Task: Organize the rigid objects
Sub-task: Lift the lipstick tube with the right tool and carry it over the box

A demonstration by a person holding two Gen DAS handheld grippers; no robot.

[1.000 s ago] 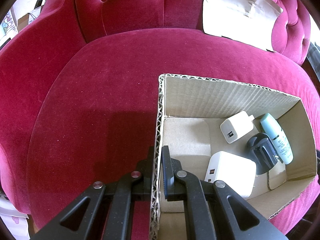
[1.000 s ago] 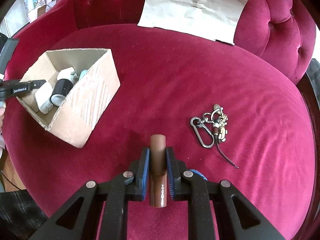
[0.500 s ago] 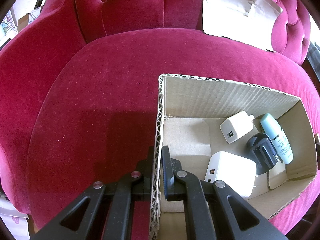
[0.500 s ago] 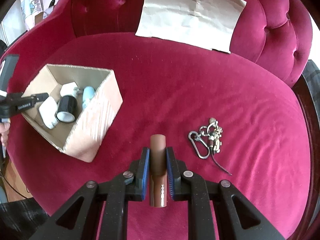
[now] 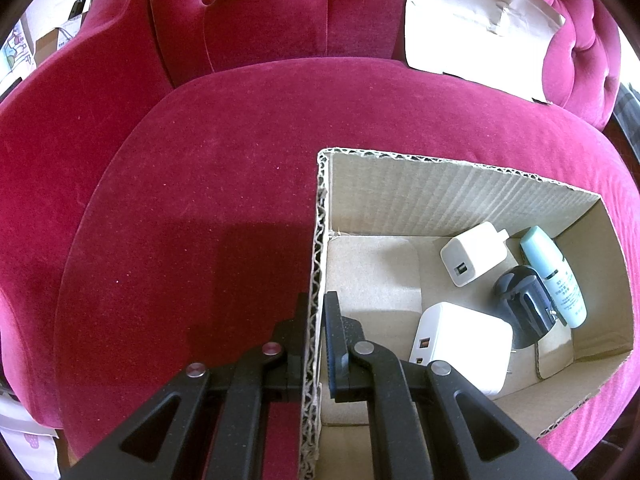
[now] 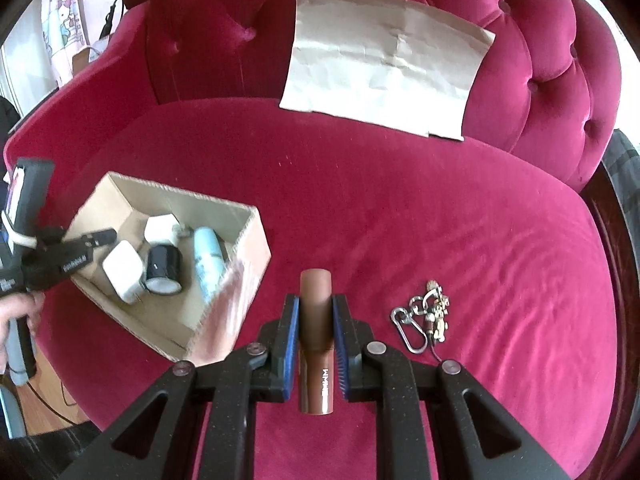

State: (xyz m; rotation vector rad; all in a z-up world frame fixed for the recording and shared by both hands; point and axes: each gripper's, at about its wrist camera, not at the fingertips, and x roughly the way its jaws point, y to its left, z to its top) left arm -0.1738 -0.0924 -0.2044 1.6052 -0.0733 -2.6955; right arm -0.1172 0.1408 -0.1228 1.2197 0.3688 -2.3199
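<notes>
Left wrist view: the left gripper (image 5: 316,320) is pinching the near side wall of the open brown cardboard box (image 5: 460,200), with one finger inside the box and one outside. The box sits on the seat of the big red velvet sofa (image 5: 200,200), toward the seat's front right part. Inside the box, a big white square charger (image 5: 460,344) lies close to the near wall. A small white charger (image 5: 472,254) lies farther back. A black round plug (image 5: 524,304) sits between the chargers and a light blue little bottle (image 5: 554,276), which lies along the right wall. A creased sheet of brown paper (image 5: 476,24) leans on the sofa back.

Right wrist view: the right gripper (image 6: 315,344) is squeezing a brown lipstick tube (image 6: 316,336) between its blue pads (the tube points away from the camera). The tube is up in the air over the front of the seat. The box (image 6: 244,268) is near the left edge of the seat, and the other gripper (image 6: 100,238) grips its wall there. A hand (image 6: 18,316) holds that gripper. A bunch of metal keyrings with a clip (image 6: 426,320) lies on the seat just right of the tube, not touching it. The paper (image 6: 384,60) leans on the sofa (image 6: 440,220) back.
</notes>
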